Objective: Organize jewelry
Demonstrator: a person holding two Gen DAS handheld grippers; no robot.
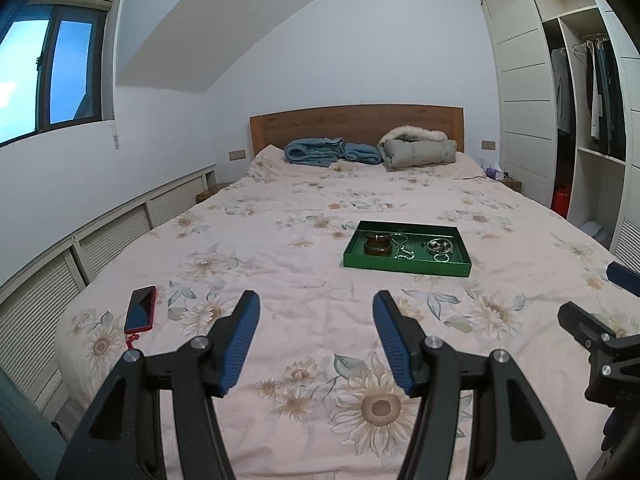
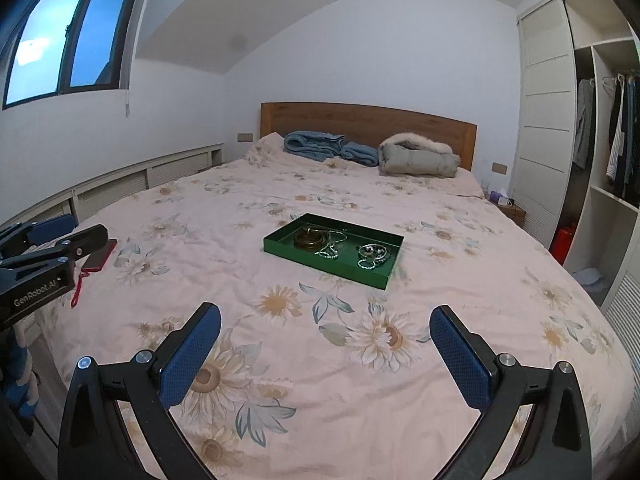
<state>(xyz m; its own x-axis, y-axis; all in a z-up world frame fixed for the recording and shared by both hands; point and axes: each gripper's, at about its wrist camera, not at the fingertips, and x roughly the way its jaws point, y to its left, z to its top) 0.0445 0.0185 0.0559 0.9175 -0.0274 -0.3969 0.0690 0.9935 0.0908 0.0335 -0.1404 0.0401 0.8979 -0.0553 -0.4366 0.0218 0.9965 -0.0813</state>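
- Plainly, the jewelry is lying inside the green tray (image 2: 280, 245), which is sitting on the bed (image 2: 480, 288) near its middle, well apart from both grippers.
- At the tray's 9 o'clock end a dark amber bangle (image 2: 309, 239) is resting; a beaded chain (image 2: 331, 246) is trailing through the centre; at 3 o'clock a cluster of silvery rings and bracelets (image 2: 372, 255) is bunching together.
- Judging by looks, the chain is going to handle as light, limp and prone to tangling, so pinching a short gathered stretch seems wiser than one bead.
- The bangle is looking stiff and smooth, likely slippery; gripping across its rim seems the best hold.
- The small rings are appearing fiddly and may be catching on one another.
- The left hand-held gripper (image 1: 316, 316) is hovering over the quilt with jaws spread and nothing between them.
- The right hand-held gripper (image 2: 325, 328) is standing wider still, also empty.
- At 9 o'clock of the tray, near the bed's edge, a red phone (image 1: 141, 309) is lying.
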